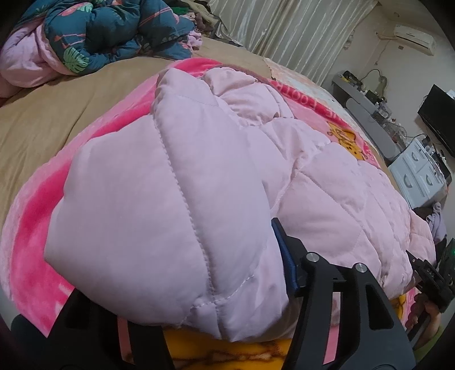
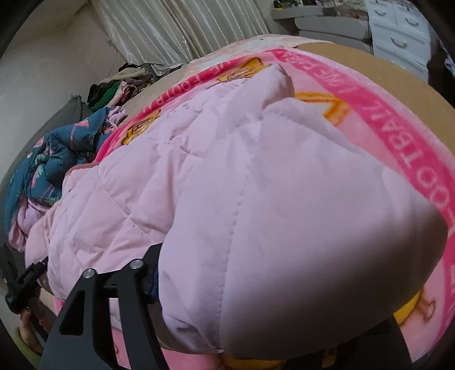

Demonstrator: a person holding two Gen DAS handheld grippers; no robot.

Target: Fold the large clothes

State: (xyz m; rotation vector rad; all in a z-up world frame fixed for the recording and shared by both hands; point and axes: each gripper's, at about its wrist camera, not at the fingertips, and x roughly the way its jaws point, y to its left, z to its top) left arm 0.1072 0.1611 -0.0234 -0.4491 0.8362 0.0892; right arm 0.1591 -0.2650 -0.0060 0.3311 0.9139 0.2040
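Note:
A light pink quilted puffer jacket [image 1: 199, 182] lies on a bright pink cartoon blanket [image 1: 31, 216] on the bed. My left gripper [image 1: 199, 321] is shut on a padded part of the jacket, likely a sleeve, which bulges between its black fingers [image 1: 287, 256]. The jacket also fills the right wrist view [image 2: 256, 213]. My right gripper [image 2: 256, 335] is shut on another padded part of the jacket, which hides its right finger. The other gripper shows at each view's edge [image 1: 429, 279] [image 2: 22, 284].
A teal floral quilt with pink lining [image 1: 93, 37] is bunched at the far left of the tan bedsheet [image 1: 51, 113]. A heap of dark clothes [image 2: 119, 88] lies by the curtain [image 1: 284, 25]. White drawers [image 1: 421, 173], a shelf and a black screen [image 1: 438, 116] stand right of the bed.

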